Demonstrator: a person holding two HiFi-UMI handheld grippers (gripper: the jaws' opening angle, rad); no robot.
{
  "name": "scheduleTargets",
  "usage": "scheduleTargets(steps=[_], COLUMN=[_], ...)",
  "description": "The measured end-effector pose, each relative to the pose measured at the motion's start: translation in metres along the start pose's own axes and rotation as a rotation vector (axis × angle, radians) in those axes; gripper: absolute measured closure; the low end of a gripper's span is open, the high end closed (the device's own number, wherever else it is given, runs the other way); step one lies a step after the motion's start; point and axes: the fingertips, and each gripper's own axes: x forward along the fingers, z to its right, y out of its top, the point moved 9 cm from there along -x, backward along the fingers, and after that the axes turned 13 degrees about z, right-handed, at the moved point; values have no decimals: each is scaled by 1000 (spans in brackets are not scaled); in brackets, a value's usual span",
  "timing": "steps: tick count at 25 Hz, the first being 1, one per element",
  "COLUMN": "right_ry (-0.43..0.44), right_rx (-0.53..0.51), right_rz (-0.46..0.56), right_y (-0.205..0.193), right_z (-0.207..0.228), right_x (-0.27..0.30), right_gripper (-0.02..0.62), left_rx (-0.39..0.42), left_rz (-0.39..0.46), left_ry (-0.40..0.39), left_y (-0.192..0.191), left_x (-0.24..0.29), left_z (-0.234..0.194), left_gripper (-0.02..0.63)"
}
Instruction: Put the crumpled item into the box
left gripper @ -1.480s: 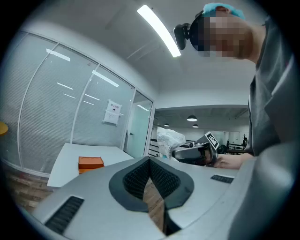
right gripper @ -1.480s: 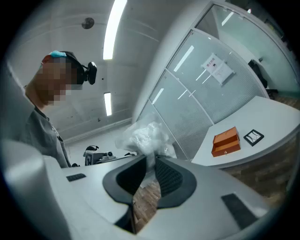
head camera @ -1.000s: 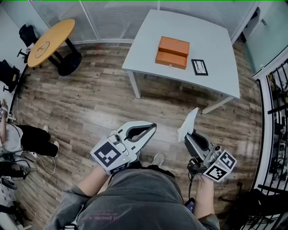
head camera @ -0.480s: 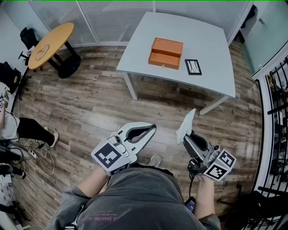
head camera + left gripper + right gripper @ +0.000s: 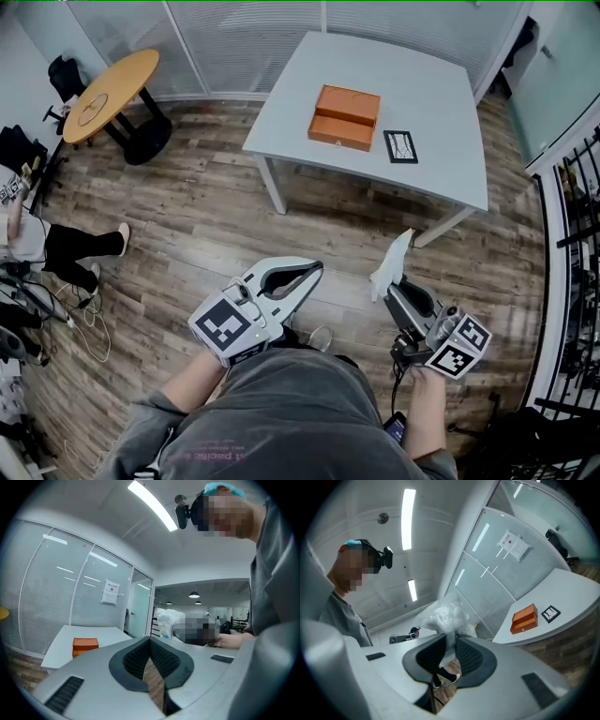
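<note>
- right gripper [image 5: 392,281]: jaws pinched on the crumpled item [image 5: 392,258], a whitish, translucent wad that looks like plastic wrap. Most of it sticks up past the tips. Grip same as a second ago.
- left gripper [image 5: 314,270]: jaws closed tip to tip with nothing between them, only floor seen through the gap. Hasn't moved relative to the body.
- Change: both grippers keep their pose at waist level, but the white table [image 5: 431,122] and the orange box [image 5: 345,118] have slid a little in the head view. Seated bystander's legs [image 5: 70,248] at the left edge have shifted too.
- Reads as a carry phase: the wearer looks to be stepping or turning toward the table, no placing yet.
- Item is well apart from the box, which sits on the table near a small black-framed card [image 5: 401,146].
- Can't tell whether the box lid is open; if it's shut, the free left gripper likely has to open it.
</note>
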Motion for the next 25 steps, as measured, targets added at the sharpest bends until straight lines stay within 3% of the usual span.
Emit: scheduleTargets(steps=[13, 25], right_ry=[-29, -32], right_rx=[11, 21], right_rz=[-27, -48], right_y=[2, 2], right_z=[27, 72], right_x=[28, 119], right_gripper=[525, 525], left_rx=[-32, -71], left_rz=[-1, -14], left_ry=[-2, 10], left_y=[-10, -12], left_x=[14, 32], left_z=[-40, -137], left_gripper=[595, 595])
